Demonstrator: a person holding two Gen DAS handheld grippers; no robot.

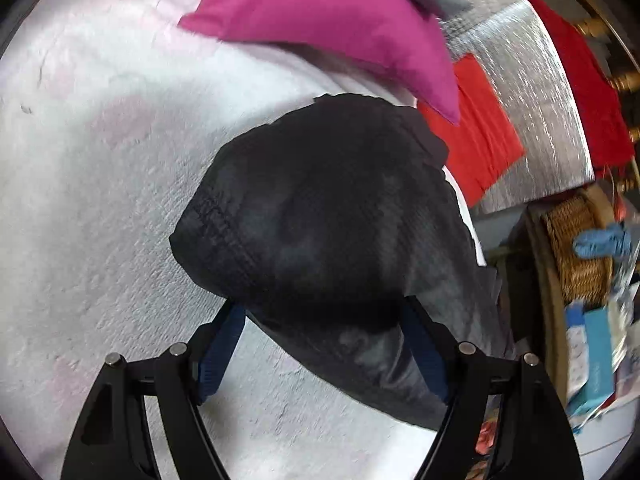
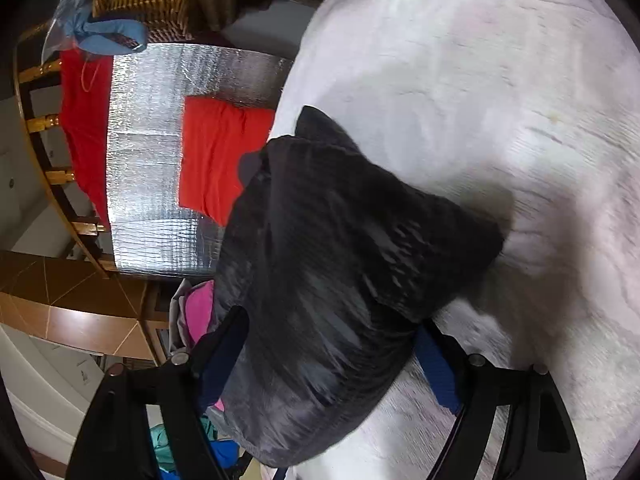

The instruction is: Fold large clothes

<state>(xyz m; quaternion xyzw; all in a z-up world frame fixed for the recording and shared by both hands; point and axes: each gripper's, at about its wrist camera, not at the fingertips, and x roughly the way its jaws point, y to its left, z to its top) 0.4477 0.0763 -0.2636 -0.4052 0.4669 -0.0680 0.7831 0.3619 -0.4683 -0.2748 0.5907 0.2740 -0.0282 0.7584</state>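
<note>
Your left gripper (image 1: 320,312) has its jaws spread wide with a bundled dark grey garment (image 1: 320,216) sitting between them. The cloth fills the gap and covers both fingertips, so you cannot tell whether the blue pads (image 1: 222,356) press on it. The bundle bulges ahead of the fingers and trails back to their right over the white bed cover (image 1: 100,180). Beyond it lies a magenta pillow (image 1: 332,20), with a folded red cloth (image 1: 476,136) on a silver mat (image 1: 532,92) ahead to the right.

Your right gripper (image 2: 332,332) is also wide, with the same dark grey garment (image 2: 340,264) draped between and over its fingers; whether it is gripped is unclear. The white bed cover (image 2: 500,80) lies ahead and right, the folded red cloth (image 2: 216,156) ahead to the left.
</note>
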